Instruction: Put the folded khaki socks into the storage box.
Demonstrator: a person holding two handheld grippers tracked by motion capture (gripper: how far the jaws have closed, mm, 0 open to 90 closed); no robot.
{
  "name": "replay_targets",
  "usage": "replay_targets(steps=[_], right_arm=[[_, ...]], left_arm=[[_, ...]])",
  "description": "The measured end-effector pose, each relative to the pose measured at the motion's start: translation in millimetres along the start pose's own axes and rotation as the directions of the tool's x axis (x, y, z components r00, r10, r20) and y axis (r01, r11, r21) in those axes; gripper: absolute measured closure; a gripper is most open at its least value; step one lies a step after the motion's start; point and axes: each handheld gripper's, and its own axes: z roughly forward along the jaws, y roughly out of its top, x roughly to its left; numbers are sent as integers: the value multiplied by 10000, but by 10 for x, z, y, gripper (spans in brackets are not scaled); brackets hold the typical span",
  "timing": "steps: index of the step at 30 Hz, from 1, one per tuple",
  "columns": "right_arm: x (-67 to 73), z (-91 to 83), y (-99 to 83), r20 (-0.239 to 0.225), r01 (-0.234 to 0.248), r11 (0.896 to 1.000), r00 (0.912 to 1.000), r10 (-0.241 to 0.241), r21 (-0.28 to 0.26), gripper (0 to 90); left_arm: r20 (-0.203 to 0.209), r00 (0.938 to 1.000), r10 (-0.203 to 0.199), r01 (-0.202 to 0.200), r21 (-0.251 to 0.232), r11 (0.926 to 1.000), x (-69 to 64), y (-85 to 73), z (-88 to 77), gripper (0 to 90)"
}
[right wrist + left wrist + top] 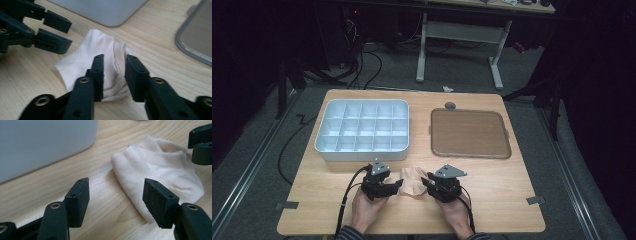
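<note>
Wooden table, centre of frame. Upper left: white compartment box, cells bare. Upper right: brown tray, bare. Lower centre, between both tools: one pale sock, crumpled flat on the wood, near the box's front wall. Left gripper: jaws spread wide, grasping nothing, one end of the sock lying ahead of and between them in its own view. Right gripper: jaws narrowed around a raised fold of the sock, apparently pinching it, though full contact cannot be confirmed. Risk, as judgement: a pinch on only the top layer could slip on lifting, and the limp cloth could bunch or drag if both tools pull unevenly.
</note>
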Motion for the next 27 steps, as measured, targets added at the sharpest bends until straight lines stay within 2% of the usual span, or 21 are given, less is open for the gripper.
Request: replay_targets(steps=[5, 8, 13, 18, 20, 23, 27], right_arm=[[93, -23, 60, -395, 216, 9997, 9990, -220, -124, 814], [166, 26, 70, -553, 416, 9991, 9976, -416, -9, 834], [223, 149, 29, -713, 484, 9987, 9963, -472, 157, 836], [235, 209, -32, -617, 596, 9975, 9965, -572, 376, 837], [227, 224, -63, -610, 547, 9975, 9968, -519, 450, 837], [217, 254, -103, -566, 606, 9966, 9967, -575, 560, 836], [226, 260, -105, -492, 752, 9954, 9962, -723, 598, 837]], left_arm=[[345, 9988, -340, 343, -75, 9994, 33, 151, -13, 396], [681, 9958, -615, 625, -131, 9980, 74, 214, 15, 407], [923, 9907, -997, 993, 86, 9950, 117, 263, 131, 415], [834, 9886, -1254, 1213, 528, 9912, 134, 242, 257, 428], [917, 9840, -1529, 1473, 648, 9870, 160, 223, 303, 427], [704, 9884, -1342, 1298, 631, 9895, 144, 201, 320, 426], [645, 9885, -1366, 1330, 569, 9895, 152, 181, 305, 462]])
